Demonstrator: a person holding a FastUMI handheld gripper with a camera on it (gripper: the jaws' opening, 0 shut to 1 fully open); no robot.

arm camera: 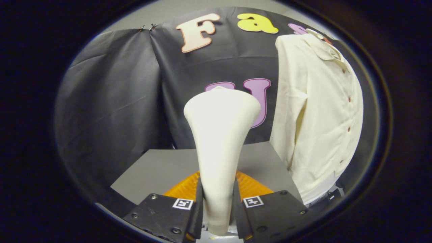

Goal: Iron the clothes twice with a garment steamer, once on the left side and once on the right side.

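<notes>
The steamer [221, 141], a cream-white tool with a narrow handle that widens upward into a broad rounded head, stands upright between the two fingers of the gripper [218, 206]. The fingers are closed on its handle, one pressing each side, so the gap between them is only as wide as the handle. The head rises well above the fingertips and faces away toward the booth wall [111, 101] of black cloth.

Each finger carries a small square marker on its upper face, just beside the handle. Behind the fingers, on either side of the handle, an orange ribbed part [251, 187] shows; whether it belongs to the gripper or lies on the table I cannot tell.

Beyond the fingers lies a grey table [162, 168], reaching back to the black cloth.

To the right of the steamer, and apart from it, hangs a cream shirt [320, 111] with a collar at the top and a row of small dark buttons down its front. Its near sleeve hangs down toward the table's right edge. The steamer's head is not touching the shirt.
</notes>
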